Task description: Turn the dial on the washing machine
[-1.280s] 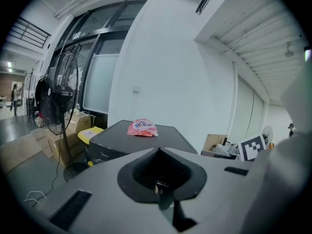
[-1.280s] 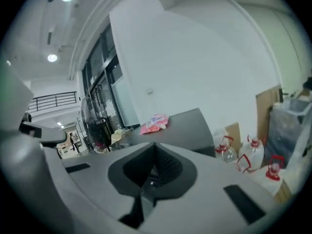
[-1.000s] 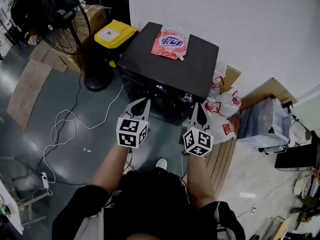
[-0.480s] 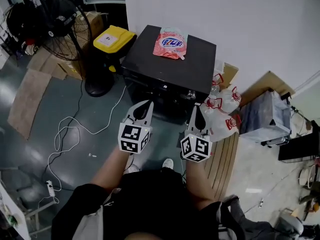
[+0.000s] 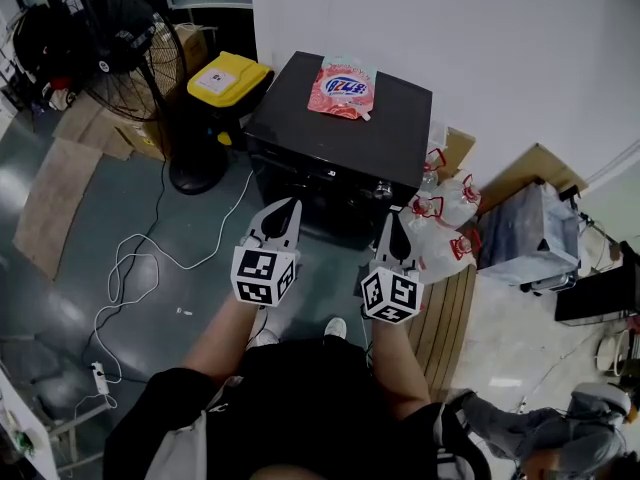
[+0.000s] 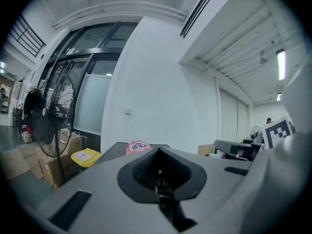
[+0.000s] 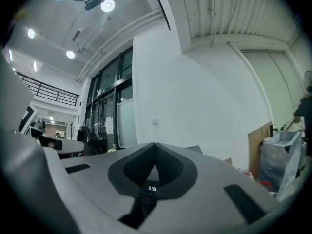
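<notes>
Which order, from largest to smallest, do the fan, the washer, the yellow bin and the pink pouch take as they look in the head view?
1. washer
2. fan, counting its stand
3. yellow bin and pink pouch: they look about alike, so I do not rank them.

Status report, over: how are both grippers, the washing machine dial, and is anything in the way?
Both shut and empty: left gripper, right gripper. Both short of the washing machine; dial untouched. Nothing between grippers and dial.
</notes>
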Available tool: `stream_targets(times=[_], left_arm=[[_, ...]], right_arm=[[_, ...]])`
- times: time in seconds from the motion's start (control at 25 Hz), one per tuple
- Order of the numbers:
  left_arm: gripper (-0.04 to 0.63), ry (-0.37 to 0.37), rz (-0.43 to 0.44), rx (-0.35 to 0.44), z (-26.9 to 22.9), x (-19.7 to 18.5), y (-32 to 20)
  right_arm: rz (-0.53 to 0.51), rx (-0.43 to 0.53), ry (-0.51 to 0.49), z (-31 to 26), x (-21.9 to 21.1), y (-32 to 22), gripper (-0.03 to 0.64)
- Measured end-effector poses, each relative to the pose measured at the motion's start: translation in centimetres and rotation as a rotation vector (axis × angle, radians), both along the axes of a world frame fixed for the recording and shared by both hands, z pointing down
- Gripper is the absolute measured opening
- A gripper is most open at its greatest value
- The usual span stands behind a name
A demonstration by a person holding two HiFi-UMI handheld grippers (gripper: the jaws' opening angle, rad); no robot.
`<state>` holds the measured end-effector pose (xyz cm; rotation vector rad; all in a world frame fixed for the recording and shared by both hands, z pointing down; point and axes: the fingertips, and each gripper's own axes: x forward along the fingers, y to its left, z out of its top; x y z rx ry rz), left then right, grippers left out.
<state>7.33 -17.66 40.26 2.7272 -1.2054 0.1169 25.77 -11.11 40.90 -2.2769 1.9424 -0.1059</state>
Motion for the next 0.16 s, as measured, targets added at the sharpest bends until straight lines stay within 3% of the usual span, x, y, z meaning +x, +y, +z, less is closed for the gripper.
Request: stream_targets(times=[0.16], left_arm=[[0.006, 0.005, -0.001, -0.006, 0.05, -0.14, 0.17]], right_arm=[[-0.006, -0.005, -0.012, 0.31, -0.04, 0.08, 0.002]])
